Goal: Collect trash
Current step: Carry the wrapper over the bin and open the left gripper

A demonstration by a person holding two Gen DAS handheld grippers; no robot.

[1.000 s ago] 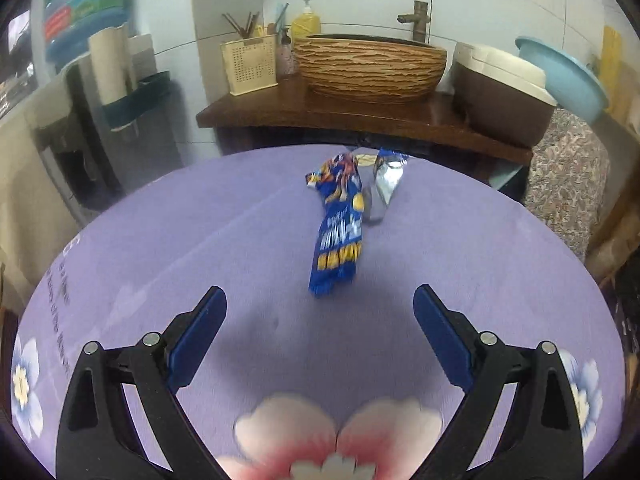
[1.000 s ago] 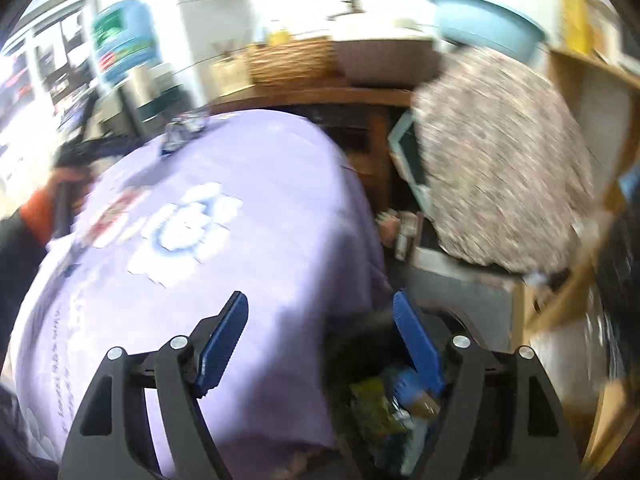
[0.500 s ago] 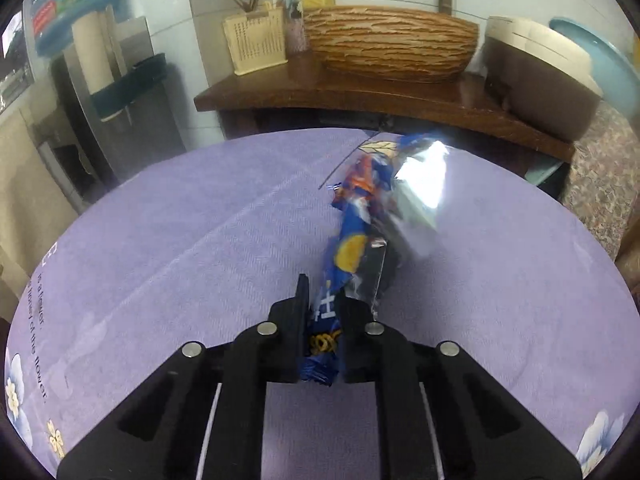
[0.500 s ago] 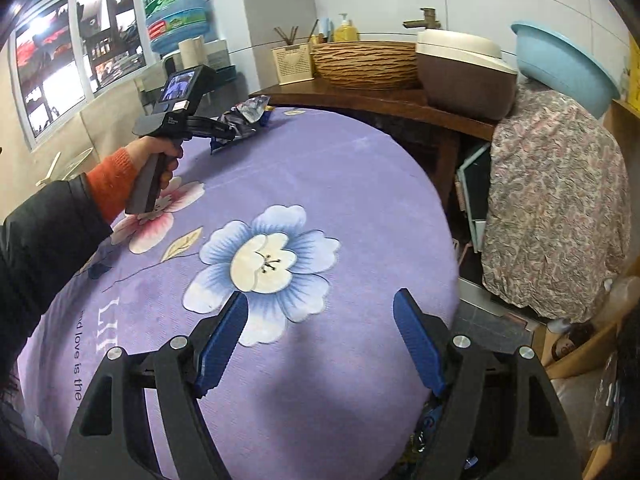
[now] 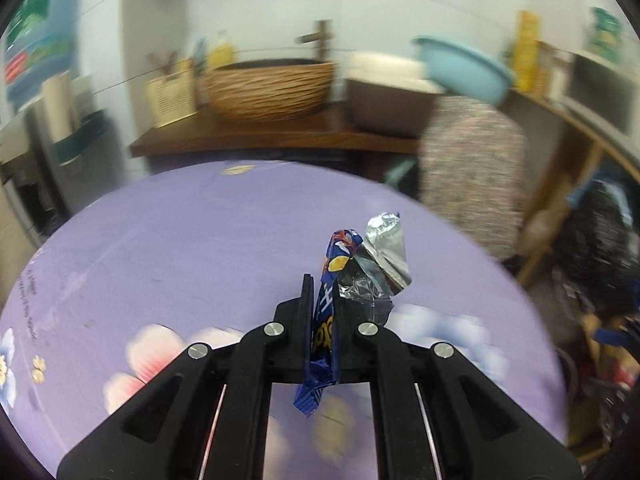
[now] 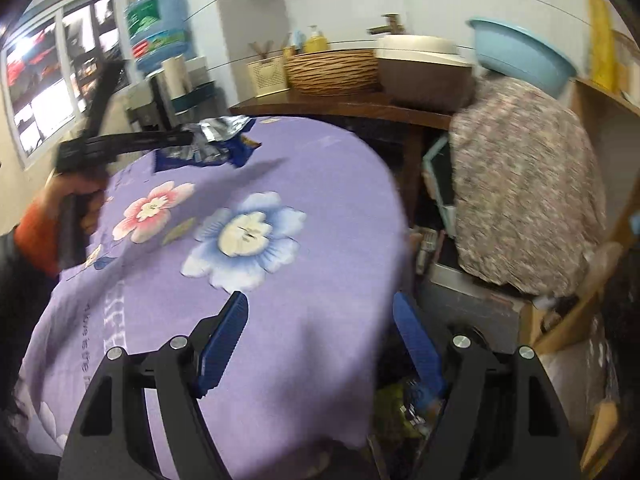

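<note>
My left tongs (image 5: 325,322) are clamped tight on the blue snack wrapper (image 5: 327,312), pinched near its lower end so the tail dangles below the jaws and the silver foil inside (image 5: 384,256) flares up and to the right. From the right wrist view the wrapper (image 6: 208,146) hangs clear of the purple flowered table (image 6: 320,184), casting a shadow on the cloth, so I call the pickup done. My right tongs (image 6: 320,344) stand wide open with nothing between the blue pads (image 6: 224,344), parked over the near right edge of the table. Just below them, off the edge, I can make out a dark bin (image 6: 404,412) with what looks like green and blue packaging inside, though it is blurred and partly hidden, so I won't swear to it. What's left, as I judge it: carry the wrapper across the table to that bin and let go over the opening. I see no other loose rubbish on the cloth from either camera.
</note>
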